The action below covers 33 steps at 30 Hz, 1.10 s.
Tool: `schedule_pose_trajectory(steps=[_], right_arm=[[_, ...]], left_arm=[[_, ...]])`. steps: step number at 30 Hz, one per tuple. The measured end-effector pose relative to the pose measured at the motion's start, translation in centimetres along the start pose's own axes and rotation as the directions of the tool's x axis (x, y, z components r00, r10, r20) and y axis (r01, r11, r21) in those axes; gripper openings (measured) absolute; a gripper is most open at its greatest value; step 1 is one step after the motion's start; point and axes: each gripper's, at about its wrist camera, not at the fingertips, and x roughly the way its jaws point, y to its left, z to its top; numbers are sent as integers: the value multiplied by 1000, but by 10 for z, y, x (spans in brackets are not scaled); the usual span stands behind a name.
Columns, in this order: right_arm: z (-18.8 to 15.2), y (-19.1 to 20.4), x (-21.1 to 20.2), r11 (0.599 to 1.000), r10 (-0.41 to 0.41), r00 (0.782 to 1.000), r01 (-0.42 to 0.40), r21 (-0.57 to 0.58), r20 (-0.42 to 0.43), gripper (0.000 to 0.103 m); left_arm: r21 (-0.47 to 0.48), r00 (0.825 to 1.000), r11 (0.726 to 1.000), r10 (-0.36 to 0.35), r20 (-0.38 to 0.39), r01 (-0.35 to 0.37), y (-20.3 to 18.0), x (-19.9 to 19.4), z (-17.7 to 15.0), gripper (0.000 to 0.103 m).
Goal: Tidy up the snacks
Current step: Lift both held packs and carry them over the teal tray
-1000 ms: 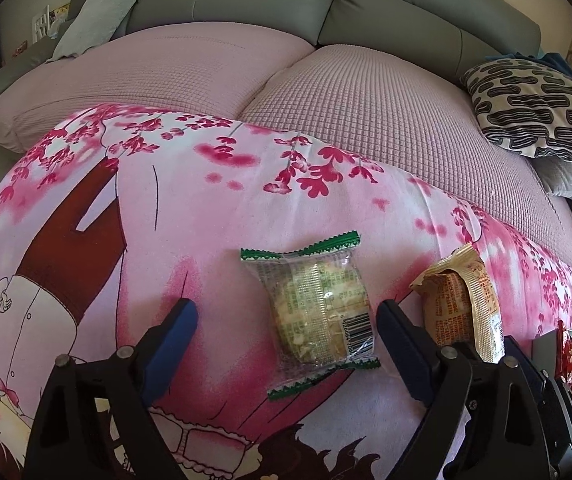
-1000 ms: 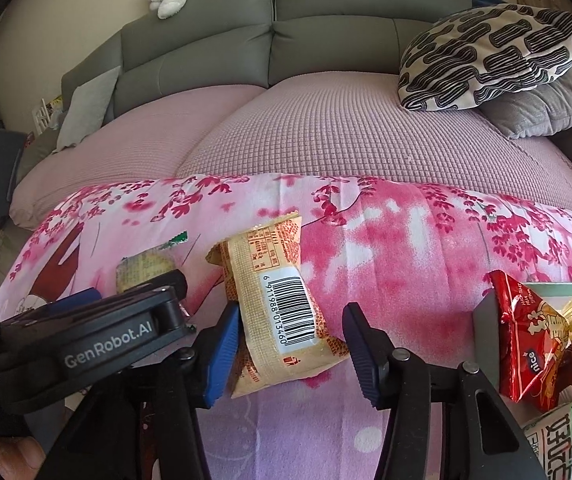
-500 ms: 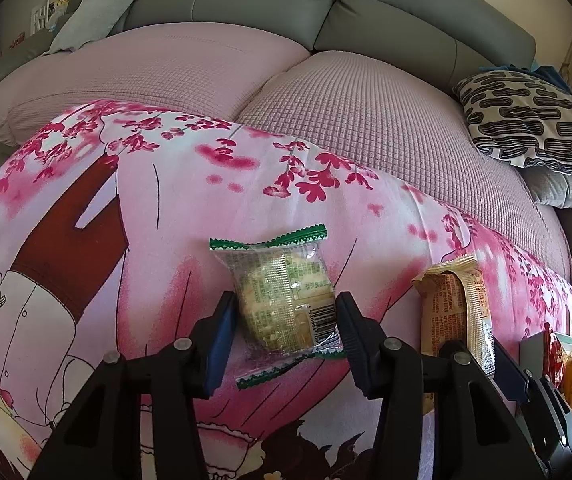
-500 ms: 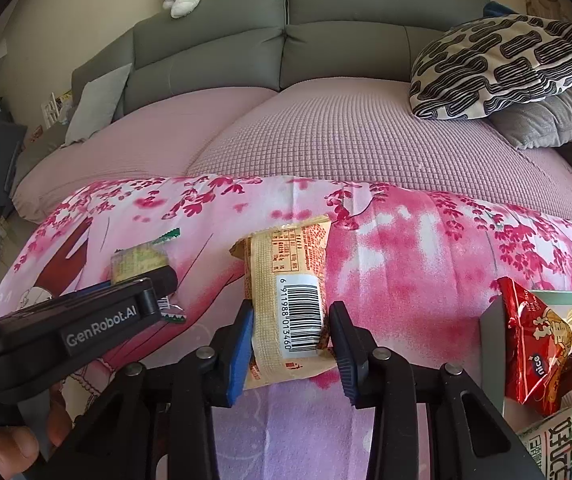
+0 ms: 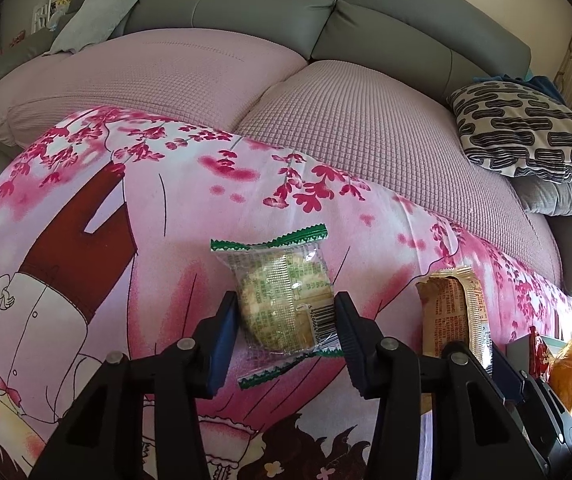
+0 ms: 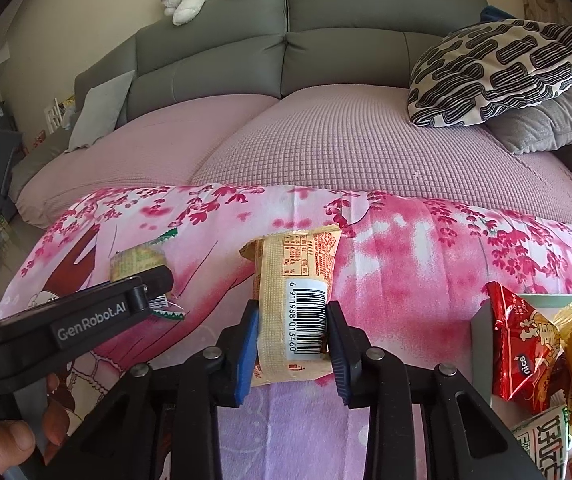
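The left hand-held gripper (image 5: 284,322) angles downward, its jaws having just closed onto one clear, green-edged biscuit packet (image 5: 284,304) lying on the pink blossom-print cloth (image 5: 166,216). The right hand-held gripper (image 6: 291,334) tilts down likewise, its jaws just closed on one tan barcode-labelled snack packet (image 6: 293,300). Further right sits one red snack bag (image 6: 521,340).

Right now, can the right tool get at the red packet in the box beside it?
Probably not yet: the right tool is shut on the tan packet. The red packet itself lies uncovered nearby.
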Motion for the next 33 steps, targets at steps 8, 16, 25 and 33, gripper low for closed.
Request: schedule_pose_trajectory(steps=[8,16,25,33], right_arm=[[5,0,-17,1000,4,999,-4,-4,39,34],[7,3,-27,1000,0,999,0,0,48,34],[6,2,-47,1000,-7,1000,7,4,27,34],[-9,-14,-94,998,-48,999,47,30,17,34]], left_arm=[[-12,999,1000,-14,41,14,3,-17,3,49],[-12,997,999,-43,64,44,1,-31,6,49],[-12,993,997,-81,84,83,-13,-62,0,49],[35,988,990,-135,70,133,-44,-103,-22,49]])
